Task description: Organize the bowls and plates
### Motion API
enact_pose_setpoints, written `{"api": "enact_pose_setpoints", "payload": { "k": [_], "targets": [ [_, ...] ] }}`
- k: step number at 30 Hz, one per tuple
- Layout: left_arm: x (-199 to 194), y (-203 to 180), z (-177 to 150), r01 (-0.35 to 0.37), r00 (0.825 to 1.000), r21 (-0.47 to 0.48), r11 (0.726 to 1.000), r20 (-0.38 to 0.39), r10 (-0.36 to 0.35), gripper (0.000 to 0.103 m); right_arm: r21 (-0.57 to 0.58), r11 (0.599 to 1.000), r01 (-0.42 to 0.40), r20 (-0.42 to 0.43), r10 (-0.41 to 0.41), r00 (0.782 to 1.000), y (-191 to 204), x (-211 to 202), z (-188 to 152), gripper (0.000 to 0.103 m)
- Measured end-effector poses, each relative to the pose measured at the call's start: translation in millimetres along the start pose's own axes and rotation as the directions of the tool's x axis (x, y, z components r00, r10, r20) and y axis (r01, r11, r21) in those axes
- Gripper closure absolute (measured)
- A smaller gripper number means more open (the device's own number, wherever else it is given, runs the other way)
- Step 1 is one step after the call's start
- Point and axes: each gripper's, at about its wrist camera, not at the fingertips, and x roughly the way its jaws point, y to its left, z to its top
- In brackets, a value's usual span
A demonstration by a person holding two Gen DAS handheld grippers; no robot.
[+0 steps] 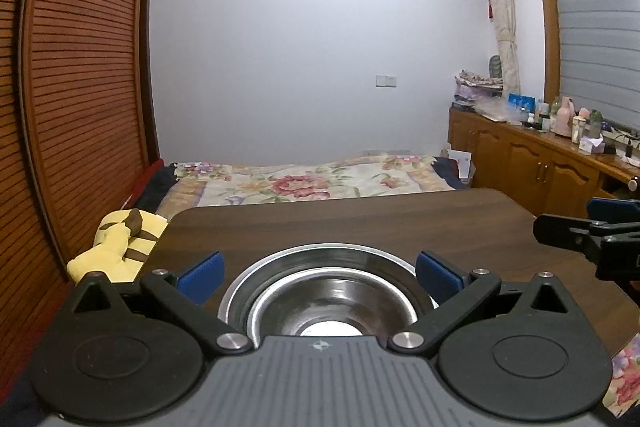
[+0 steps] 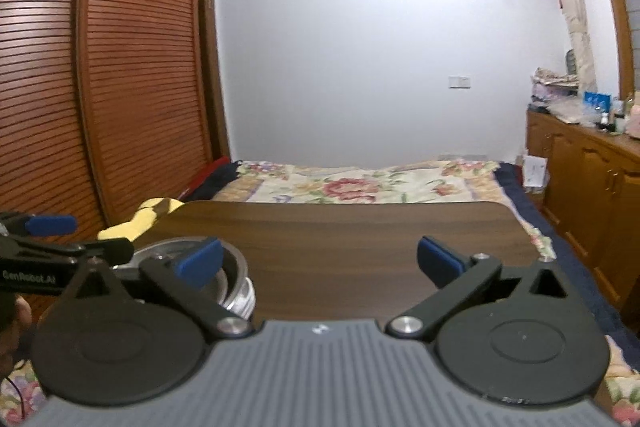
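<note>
Resting on the dark wood-grain counter (image 1: 360, 223), a stack of round, shiny steel bowls (image 1: 326, 291) nests one inside another, rims forming bright concentric rings. The left gripper (image 1: 318, 273) hangs over the stack with its blue-padded fingers (image 1: 200, 275) spread wide to either side of the rim, gripping nothing. The right gripper (image 2: 318, 261) sits well to the right over bare counter, its fingers (image 2: 438, 261) equally wide apart and empty. Beyond the rounded counter edge lies a floral bed quilt (image 2: 348, 183), and a slatted wooden wardrobe (image 1: 84, 75) stands at left.
</note>
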Motion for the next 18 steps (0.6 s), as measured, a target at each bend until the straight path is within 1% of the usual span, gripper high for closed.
{"api": "enact_pose_setpoints", "payload": {
  "k": [3,5,8,10,18],
  "targets": [
    [-1,-3,-2,-0.006,1.0,-0.028,1.0,-0.015,0.006,0.0,-0.005,0.999,0.041,-0.005,-0.041,0.999,0,-4,-2,0.0],
    [-3,-4,-5,-0.002,1.0,-0.051,0.999,-0.007,0.001,0.0,-0.001,0.998,0.061,-0.008,-0.061,0.998,0,-6,-5,0.0],
    [-4,-9,-8,0.015,1.0,-0.038,0.999,-0.007,-0.015,0.0,-0.003,0.997,0.082,-0.012,-0.082,0.997,-1,-10,-9,0.0],
    [-7,-12,-10,0.001,1.0,-0.026,1.0,-0.004,-0.001,0.0,-0.011,0.995,0.104,-0.022,-0.104,0.994,0,-10,-11,0.0],
    [-11,-20,-14,-0.024,1.0,0.017,1.0,-0.014,0.025,0.0,0.019,0.992,0.122,-0.035,-0.121,0.992,-4,-18,-16,0.0]
  ]
}}
